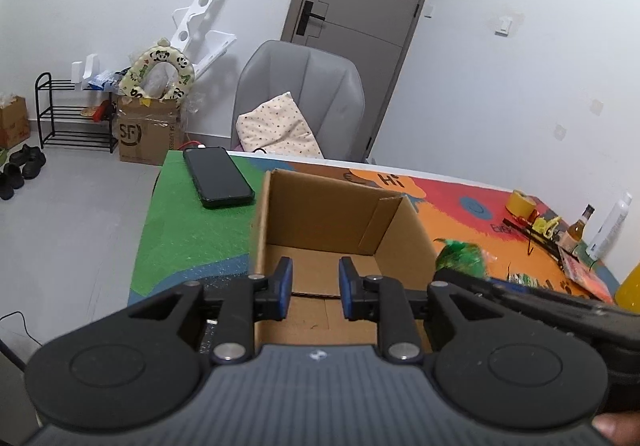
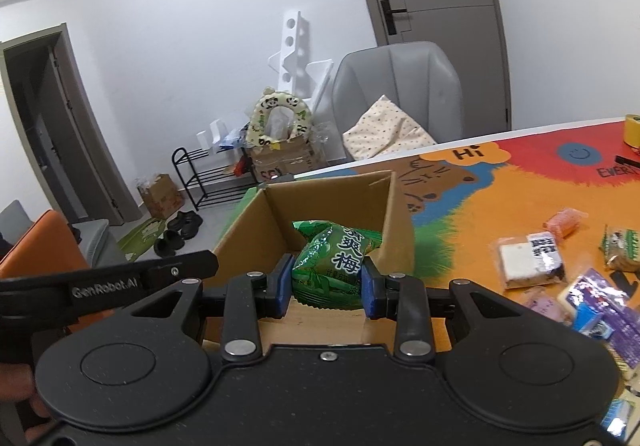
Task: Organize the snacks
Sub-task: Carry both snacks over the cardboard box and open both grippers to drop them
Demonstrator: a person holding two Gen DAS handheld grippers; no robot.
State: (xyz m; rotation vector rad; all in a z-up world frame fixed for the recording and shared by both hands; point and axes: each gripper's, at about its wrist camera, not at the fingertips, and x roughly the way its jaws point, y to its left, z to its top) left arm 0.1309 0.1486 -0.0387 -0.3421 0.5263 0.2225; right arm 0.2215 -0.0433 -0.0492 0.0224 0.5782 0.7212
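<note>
The table mat (image 2: 500, 205), printed in orange, red and green, carries everything you are working with. On it stands the open cardboard box (image 1: 320, 213), and the left wrist view shows its floor bare, so judge the sorting as barely begun: no snack lies inside yet. Your right gripper (image 2: 326, 292) is clamped on a green plum-candy packet (image 2: 334, 266), the blue pads pressing its two sides, and holds it over the near edge of the box, apparently ready for release into it. Your left gripper (image 1: 315, 288) hangs over the same box with its jaws parted and nothing between them. To the right of the box, loose on the mat, wait the remaining snacks: a white cake bar in clear wrap (image 2: 528, 260), a purple packet (image 2: 600, 296), a green-labelled packet (image 2: 622, 250) and a small orange packet (image 2: 566, 221); each of these still needs a trip. A black phone (image 1: 218, 177) lies beyond the box's left corner.
</note>
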